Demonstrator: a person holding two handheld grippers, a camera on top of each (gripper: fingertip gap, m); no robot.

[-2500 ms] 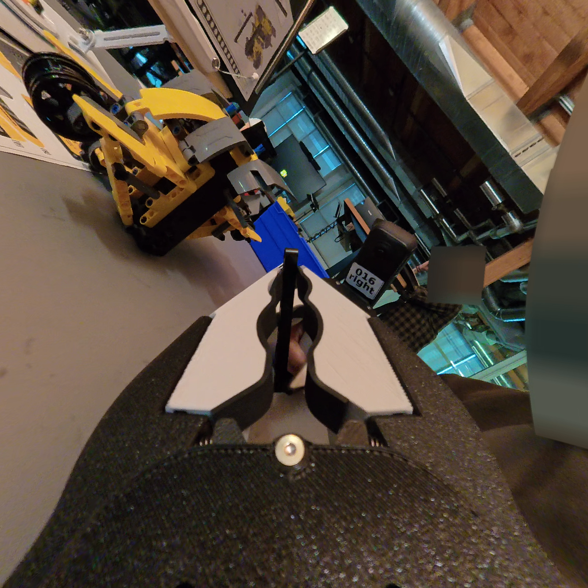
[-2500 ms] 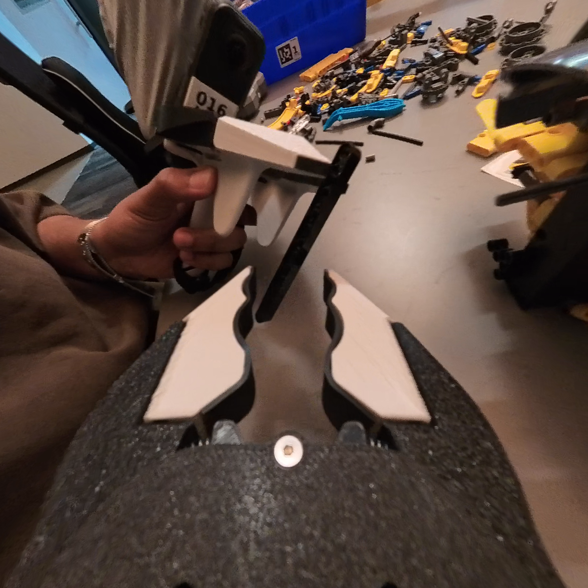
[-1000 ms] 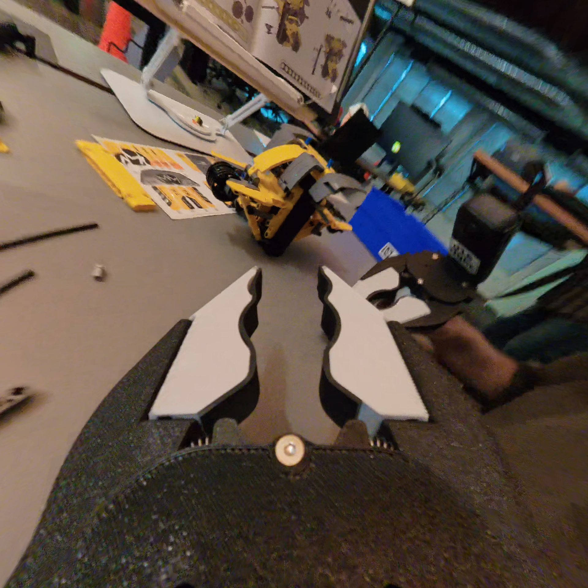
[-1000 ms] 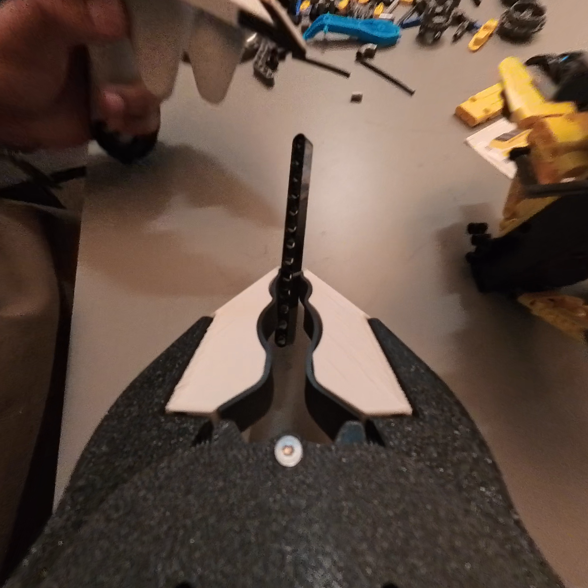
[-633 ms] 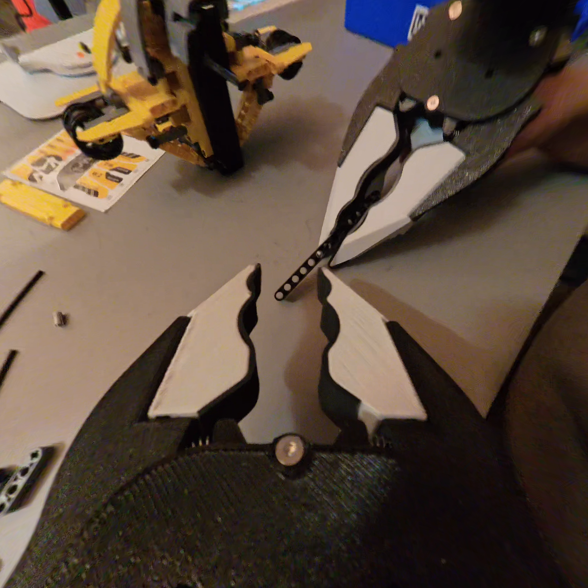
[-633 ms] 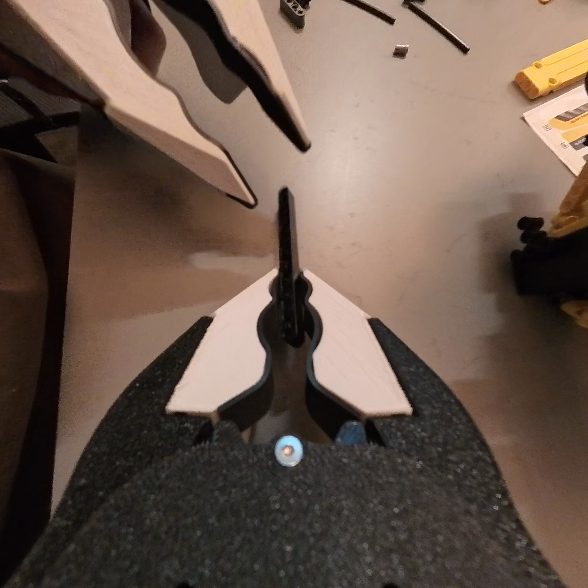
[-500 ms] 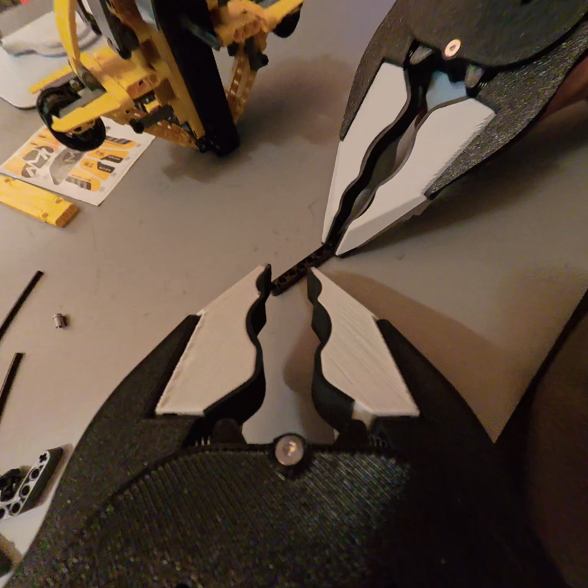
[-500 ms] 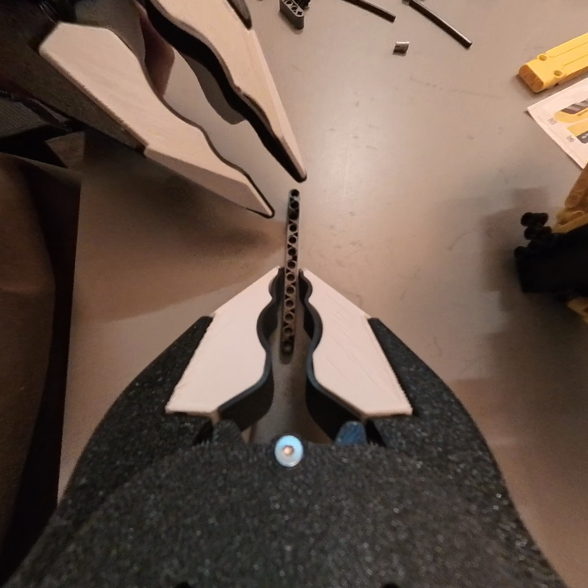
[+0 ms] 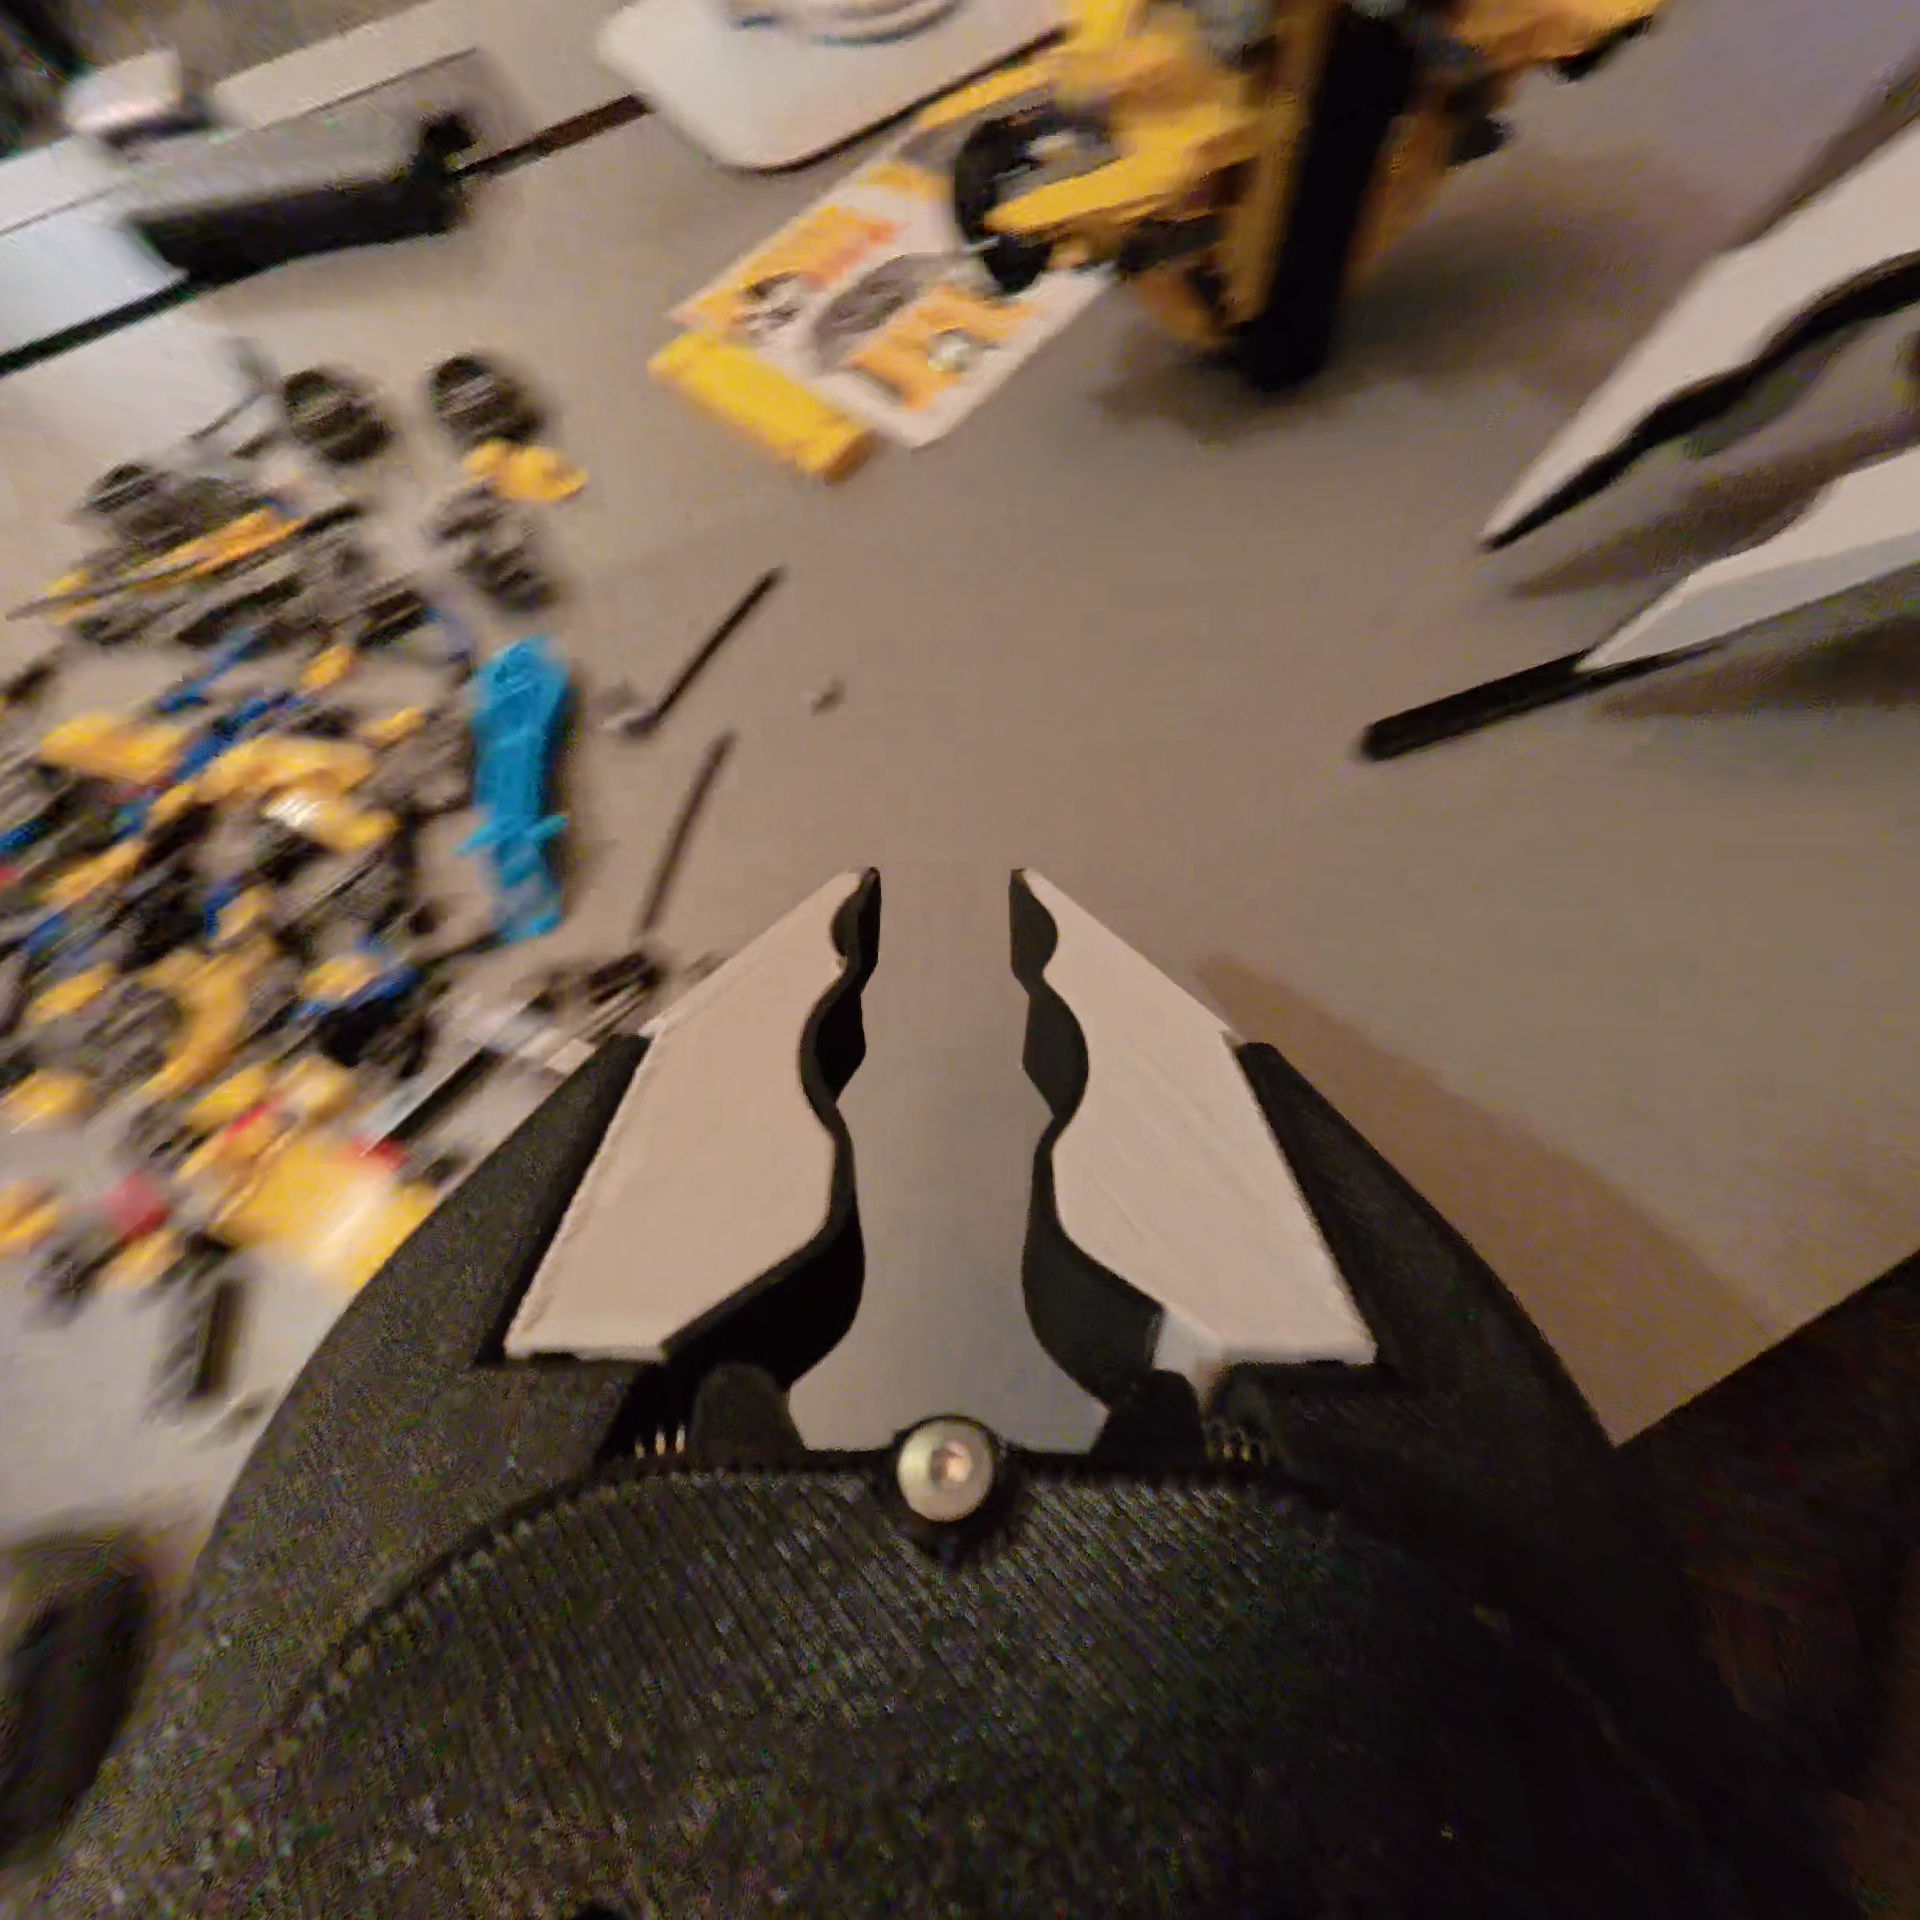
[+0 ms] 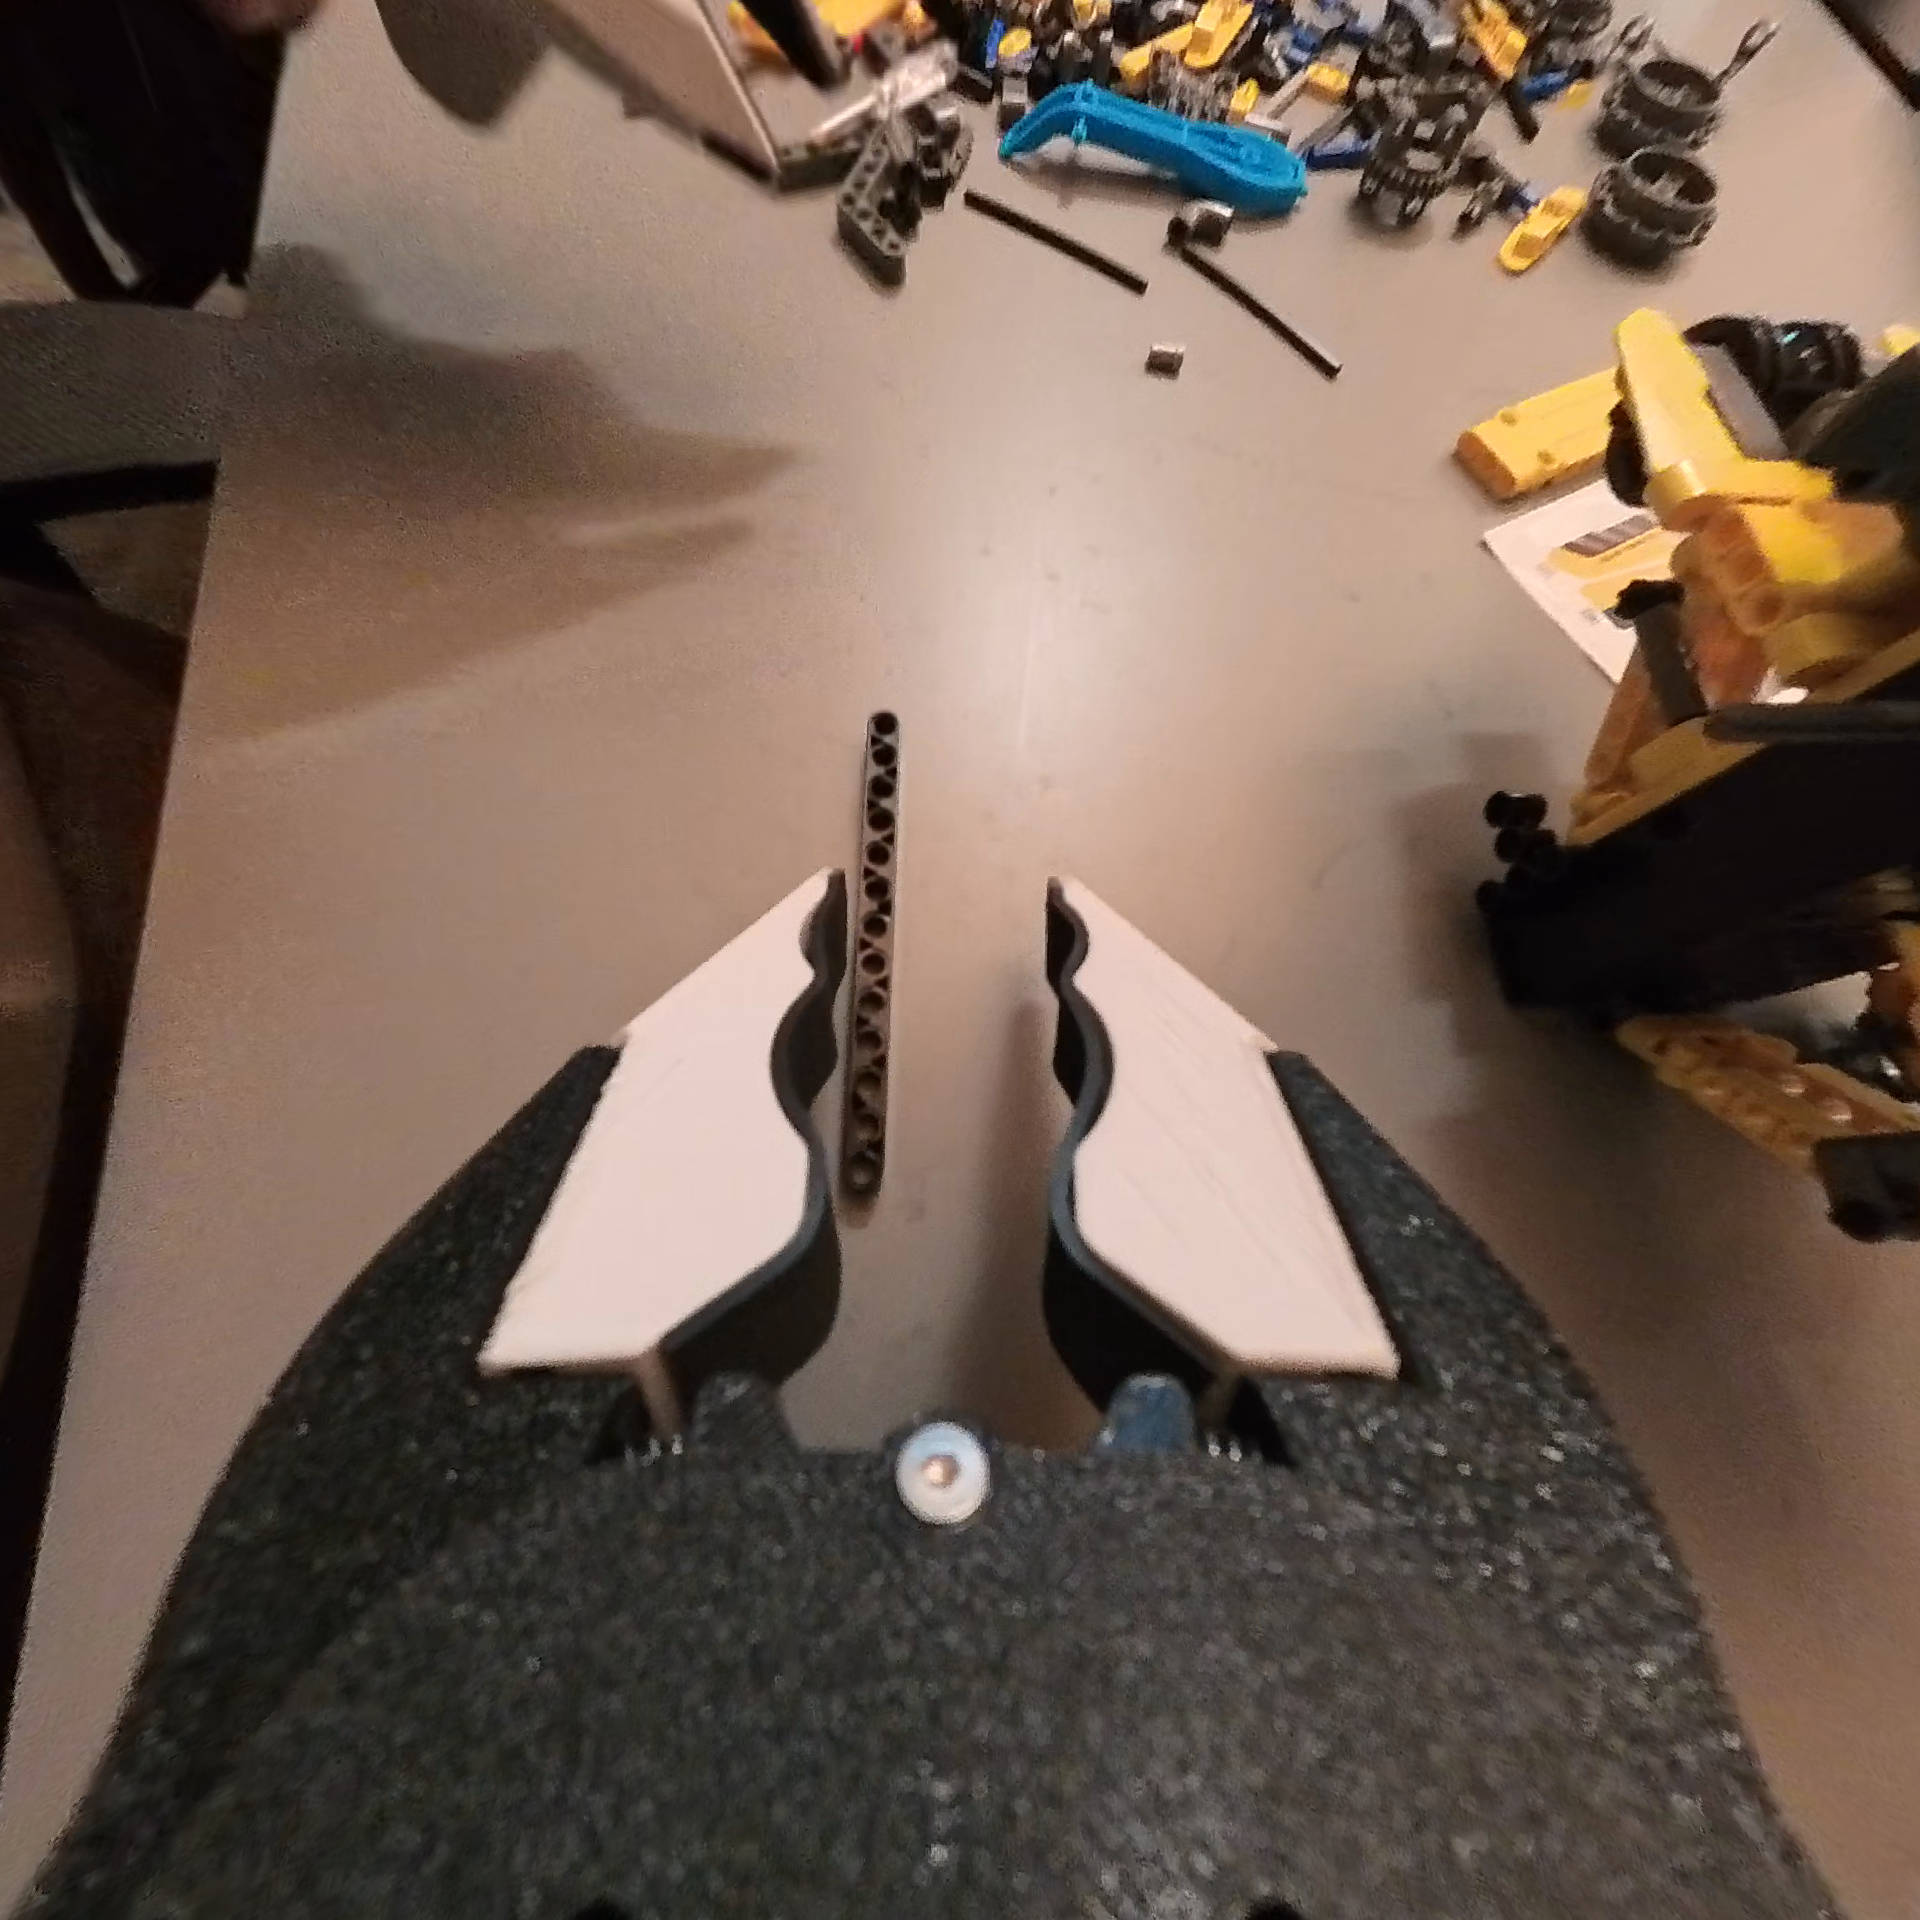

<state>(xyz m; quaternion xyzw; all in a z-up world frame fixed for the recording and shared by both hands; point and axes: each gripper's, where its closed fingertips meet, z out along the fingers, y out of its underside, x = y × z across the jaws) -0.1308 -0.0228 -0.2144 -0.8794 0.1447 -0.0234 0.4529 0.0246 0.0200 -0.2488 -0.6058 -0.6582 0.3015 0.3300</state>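
The grey counter (image 10: 623, 727) carries a yellow model (image 10: 1714, 727). The right hand-held gripper (image 10: 940, 883) is released around a black holed beam (image 10: 876, 935) lying against its left finger. The left hand-held gripper (image 9: 943, 883) is released, empty.

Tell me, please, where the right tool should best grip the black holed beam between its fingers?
Probably mid-length, across its narrow width, coming from its near end: the black holed beam is long, thin and points straight ahead inside the open right tool, beside one finger.
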